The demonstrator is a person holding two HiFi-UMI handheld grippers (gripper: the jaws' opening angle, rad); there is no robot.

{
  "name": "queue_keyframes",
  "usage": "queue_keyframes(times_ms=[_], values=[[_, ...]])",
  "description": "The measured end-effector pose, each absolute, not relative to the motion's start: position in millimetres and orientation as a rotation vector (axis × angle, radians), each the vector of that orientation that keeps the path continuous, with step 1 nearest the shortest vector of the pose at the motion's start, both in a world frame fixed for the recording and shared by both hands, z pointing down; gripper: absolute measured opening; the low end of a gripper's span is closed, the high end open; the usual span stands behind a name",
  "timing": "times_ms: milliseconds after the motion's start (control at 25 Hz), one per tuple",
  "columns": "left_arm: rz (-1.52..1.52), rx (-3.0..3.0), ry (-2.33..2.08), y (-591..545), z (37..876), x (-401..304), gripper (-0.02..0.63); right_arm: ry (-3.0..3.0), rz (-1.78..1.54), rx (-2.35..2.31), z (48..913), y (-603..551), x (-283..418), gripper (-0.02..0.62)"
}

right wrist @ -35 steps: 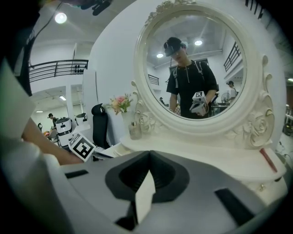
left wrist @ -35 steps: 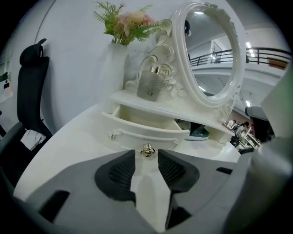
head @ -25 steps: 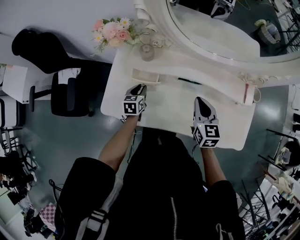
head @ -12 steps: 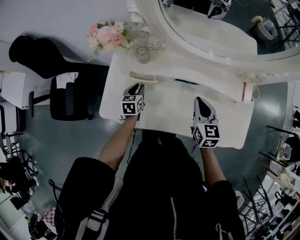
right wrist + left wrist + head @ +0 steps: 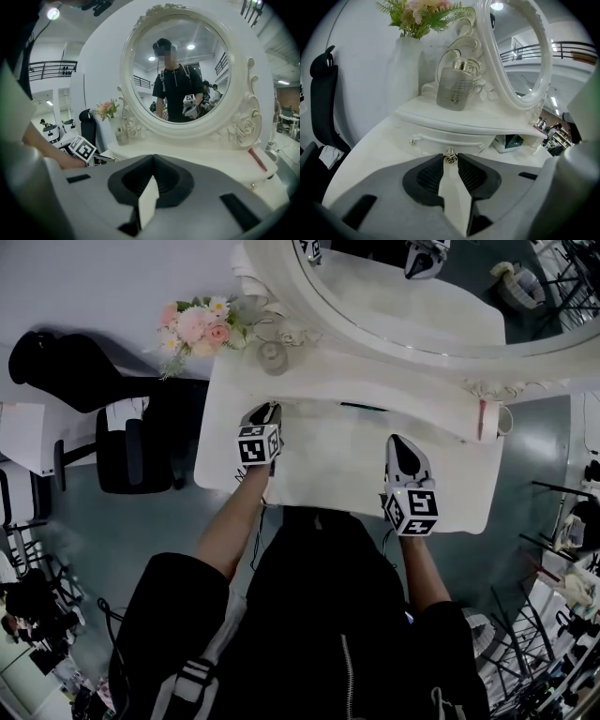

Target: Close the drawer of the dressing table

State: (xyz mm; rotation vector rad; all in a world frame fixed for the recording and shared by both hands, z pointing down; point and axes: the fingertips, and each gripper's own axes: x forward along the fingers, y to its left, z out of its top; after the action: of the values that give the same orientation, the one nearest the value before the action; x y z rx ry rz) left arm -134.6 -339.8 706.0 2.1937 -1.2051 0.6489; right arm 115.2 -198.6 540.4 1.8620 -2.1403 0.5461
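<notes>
At the drawer (image 5: 454, 142) front, left gripper (image 5: 450, 161) pinches the knob (image 5: 450, 156) — right gripper (image 5: 152, 160), jaws together, over open tabletop (image 5: 333, 460).

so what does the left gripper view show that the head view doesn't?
Only the left gripper view: the small gold knob pinched in the left gripper, on the drawer front. Only the head view: the right gripper over the tabletop, the person's arms, the office chair. Both: flowers, glass jar, mirror.
</notes>
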Motion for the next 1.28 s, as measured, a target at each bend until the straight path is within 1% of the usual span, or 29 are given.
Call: queue_keyframes(times_ms=[680, 760, 880, 1040, 1080, 1120, 1160, 1200, 1280], values=[[0.657, 2.212, -1.208, -357, 707, -127, 0.104, -2.107, 0.561, 1.890, 541, -198, 134, 0.002], [0.669, 2.223, -1.219, -358, 706, -127, 0.110, -2.103, 0.563, 1.893, 541, -197, 137, 0.002], [0.666, 2.225, -1.236, -356, 704, -129, 0.143, -2.103, 0.565, 1.899, 541, -196, 141, 0.002], [0.645, 2.214, -1.259, -343, 698, -136, 0.141, -2.115, 0.561, 1.896, 540, -195, 142, 0.002], [0.641, 2.219, -1.263, -339, 696, -138, 0.131, -2.122, 0.558, 1.893, 540, -196, 141, 0.002], [0.638, 2.229, -1.266, -335, 692, -139, 0.103, -2.130, 0.553, 1.890, 539, -197, 141, 0.002], [0.632, 2.242, -1.268, -330, 687, -141, 0.067, -2.140, 0.548, 1.886, 539, -198, 140, 0.002], [0.622, 2.258, -1.266, -326, 680, -141, 0.013, -2.151, 0.540, 1.883, 537, -200, 139, 0.002], [0.596, 2.300, -1.255, -319, 664, -139, 0.006, -2.173, 0.523, 1.879, 533, -204, 137, 0.002]])
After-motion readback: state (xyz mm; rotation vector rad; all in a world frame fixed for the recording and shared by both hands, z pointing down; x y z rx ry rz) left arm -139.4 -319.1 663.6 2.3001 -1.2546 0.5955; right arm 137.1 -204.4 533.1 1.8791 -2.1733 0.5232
